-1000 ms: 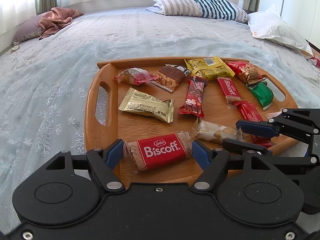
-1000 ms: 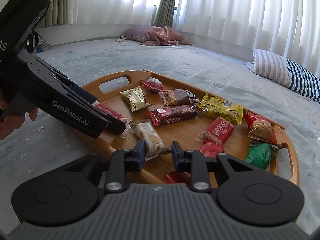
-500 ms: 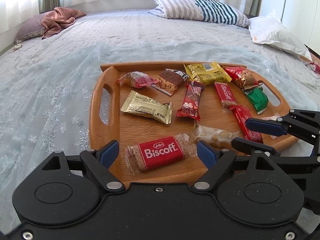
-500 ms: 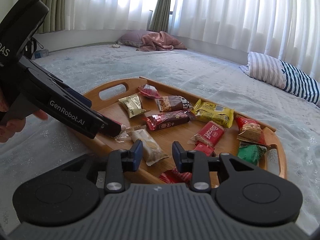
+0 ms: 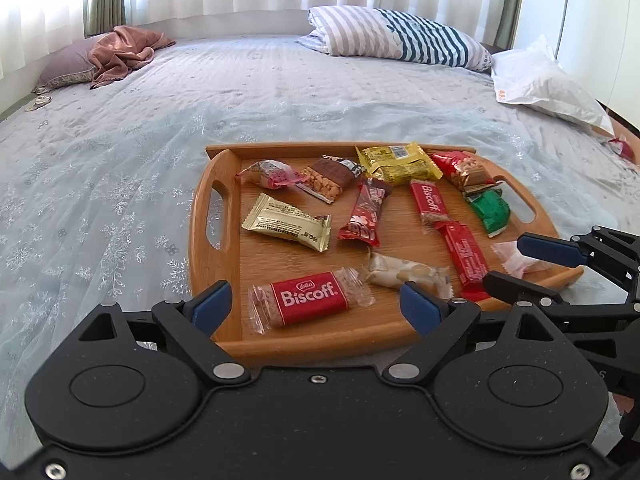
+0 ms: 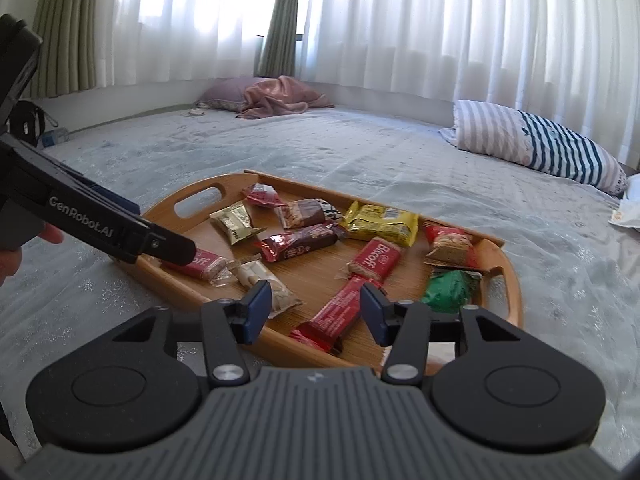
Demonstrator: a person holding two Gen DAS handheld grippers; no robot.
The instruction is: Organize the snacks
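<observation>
A wooden tray (image 5: 218,240) (image 6: 508,280) lies on the bed and holds several wrapped snacks. A red Biscoff packet (image 5: 308,300) lies at its near edge, just ahead of my open, empty left gripper (image 5: 316,304). A pale nougat bar (image 5: 408,274) lies right of it. My right gripper (image 6: 314,310) is open and empty above the tray's near rim, with a long red bar (image 6: 340,312) between its fingers' line of sight. A second Biscoff (image 6: 374,260), a green packet (image 6: 448,290) and a yellow packet (image 6: 382,220) lie farther in.
The tray sits on a pale blue bedspread (image 5: 120,160). A striped pillow (image 5: 400,38), a white pillow (image 5: 544,84) and a pink cloth on a purple pillow (image 5: 116,52) lie at the far side. Curtains hang behind the bed.
Both grippers have pulled back and up from the tray. The left jaws have let go of the Biscoff packet and opened wide. The right jaws have opened from nearly shut.
</observation>
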